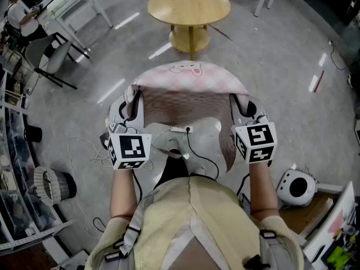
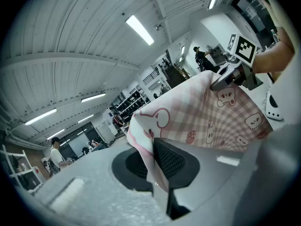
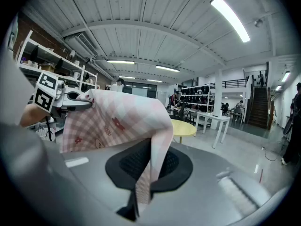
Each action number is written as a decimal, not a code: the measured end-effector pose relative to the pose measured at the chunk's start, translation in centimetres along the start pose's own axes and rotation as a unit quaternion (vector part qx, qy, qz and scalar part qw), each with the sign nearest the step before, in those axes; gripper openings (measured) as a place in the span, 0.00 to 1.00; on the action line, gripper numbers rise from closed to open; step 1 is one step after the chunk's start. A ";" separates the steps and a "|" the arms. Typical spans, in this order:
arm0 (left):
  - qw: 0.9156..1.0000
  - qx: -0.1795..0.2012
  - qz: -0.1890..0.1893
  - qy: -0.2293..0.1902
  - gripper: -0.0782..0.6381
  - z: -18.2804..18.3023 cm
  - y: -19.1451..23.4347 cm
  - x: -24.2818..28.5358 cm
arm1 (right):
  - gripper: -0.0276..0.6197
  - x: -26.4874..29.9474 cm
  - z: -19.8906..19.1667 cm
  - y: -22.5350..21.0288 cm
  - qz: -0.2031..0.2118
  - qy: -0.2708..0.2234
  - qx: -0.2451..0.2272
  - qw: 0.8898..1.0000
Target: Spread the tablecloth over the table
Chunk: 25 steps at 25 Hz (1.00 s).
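The pink checked tablecloth (image 1: pixel 185 97) hangs in the air, its left edge clamped in the left tool (image 2: pixel 157 175), its right in the right tool (image 3: pixel 141 180). Open floor (image 1: pixel 281 66) separates it from the far round worktop (image 1: pixel 189 5). Both forearms (image 1: pixel 121 190) reach forward side by side, tipped slightly down.

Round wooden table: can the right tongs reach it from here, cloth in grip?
Probably not yet. The round light wooden table stands ahead across grey floor, apart from the right tongs, shut on the pink checked tablecloth. Nothing blocks the way; a step closer looks needed.
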<state>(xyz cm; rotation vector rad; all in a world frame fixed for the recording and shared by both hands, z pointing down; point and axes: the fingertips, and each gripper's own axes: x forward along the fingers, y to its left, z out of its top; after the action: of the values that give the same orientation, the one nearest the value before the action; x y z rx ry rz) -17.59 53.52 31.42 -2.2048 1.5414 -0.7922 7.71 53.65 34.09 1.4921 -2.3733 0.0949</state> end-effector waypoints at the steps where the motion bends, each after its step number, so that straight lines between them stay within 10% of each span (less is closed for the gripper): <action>1: 1.000 0.000 0.000 0.001 0.14 0.0 -0.1 -0.3 | 0.06 -0.2 0.0 0.1 0.000 0.000 0.000 1.000; 25: 0.999 -0.006 -0.049 -0.007 0.14 -2.1 3.7 4.5 | 0.06 4.0 2.2 1.3 -0.024 0.047 -0.019 0.998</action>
<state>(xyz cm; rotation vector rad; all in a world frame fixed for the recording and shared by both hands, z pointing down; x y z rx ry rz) -20.47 48.09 32.15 -2.3051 1.4435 -0.7971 4.47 50.25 33.44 1.4915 -2.2519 0.1058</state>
